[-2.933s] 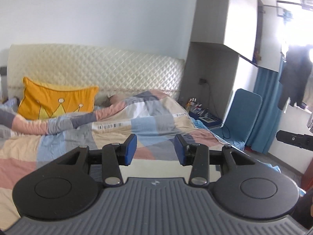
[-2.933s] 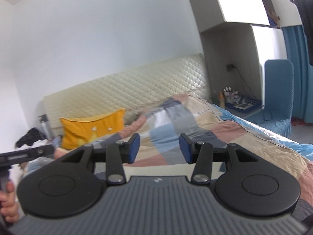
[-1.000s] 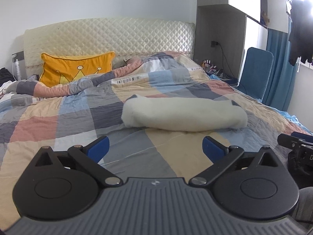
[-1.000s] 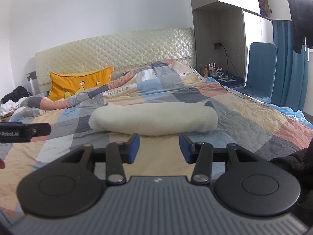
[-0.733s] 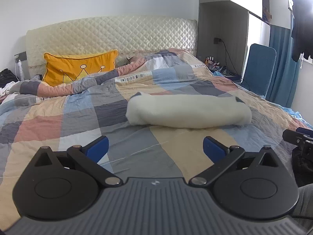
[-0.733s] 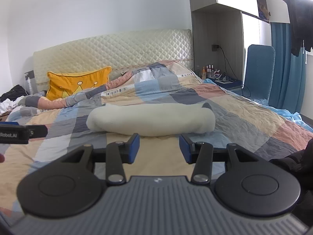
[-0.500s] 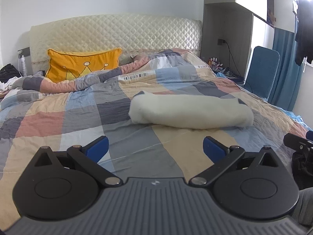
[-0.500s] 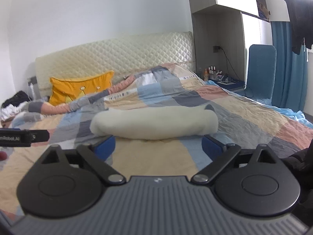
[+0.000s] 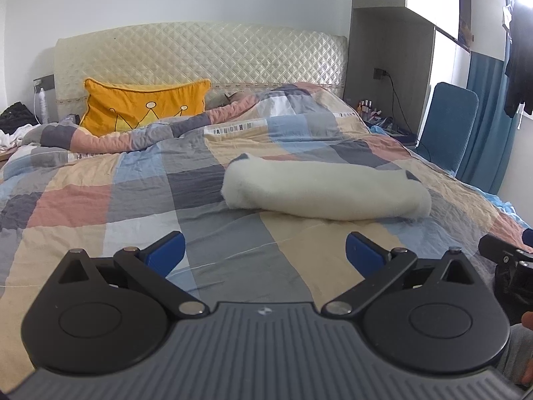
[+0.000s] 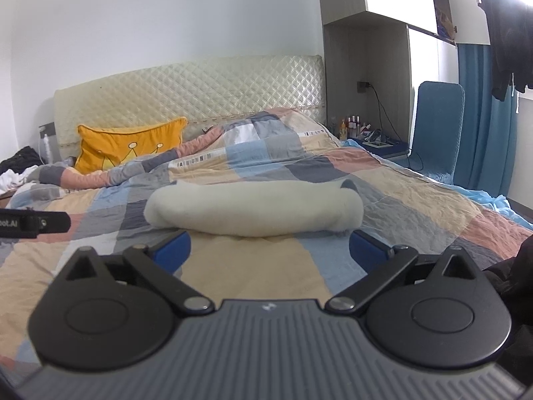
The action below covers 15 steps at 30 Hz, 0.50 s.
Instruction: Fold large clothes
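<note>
Cream fleece garment (image 9: 324, 190) (image 10: 255, 208) lies as one thick folded bundle across the middle of the checked quilt (image 9: 140, 193) (image 10: 409, 196), with a small dark grey corner showing at each of its ends. I use this bundle as my landmark. My left gripper (image 9: 265, 255) hangs in front of it, well apart from it, with the blue pads spread wide and nothing between them. My right gripper (image 10: 269, 250) is nearer to the bundle, just in front of its lower edge, also spread wide and holding nothing. Behind the bundle to the left, a yellow pillow (image 9: 143, 105) (image 10: 130, 148) with a crown drawing leans on the quilted cream headboard (image 9: 200, 51) (image 10: 186, 86). Behind the bundle to the right, I see a blue chair (image 9: 446, 123) (image 10: 436, 126) beside a blue curtain (image 9: 486, 126) (image 10: 483, 116).
</note>
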{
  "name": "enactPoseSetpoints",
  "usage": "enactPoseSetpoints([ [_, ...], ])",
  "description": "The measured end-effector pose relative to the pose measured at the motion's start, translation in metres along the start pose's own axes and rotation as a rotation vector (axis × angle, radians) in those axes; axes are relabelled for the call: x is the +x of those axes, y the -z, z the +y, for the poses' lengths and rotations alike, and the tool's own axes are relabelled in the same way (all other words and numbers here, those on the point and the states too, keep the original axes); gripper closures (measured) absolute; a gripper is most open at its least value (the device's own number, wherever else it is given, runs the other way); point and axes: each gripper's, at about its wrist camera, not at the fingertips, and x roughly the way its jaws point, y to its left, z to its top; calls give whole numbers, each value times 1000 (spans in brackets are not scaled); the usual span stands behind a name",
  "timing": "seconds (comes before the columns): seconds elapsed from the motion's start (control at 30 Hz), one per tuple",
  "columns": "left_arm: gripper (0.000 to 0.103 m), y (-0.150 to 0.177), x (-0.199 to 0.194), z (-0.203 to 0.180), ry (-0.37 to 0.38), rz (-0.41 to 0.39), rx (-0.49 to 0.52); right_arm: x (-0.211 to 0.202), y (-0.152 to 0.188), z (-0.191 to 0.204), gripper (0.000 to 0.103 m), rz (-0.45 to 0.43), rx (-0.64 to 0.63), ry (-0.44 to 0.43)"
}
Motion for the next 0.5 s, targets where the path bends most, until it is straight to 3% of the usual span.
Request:
enactPoseSetpoints([
  [0.5, 0, 0, -1, -6, -6, -2, 15, 1, 2, -2, 0, 15, 33, 11],
])
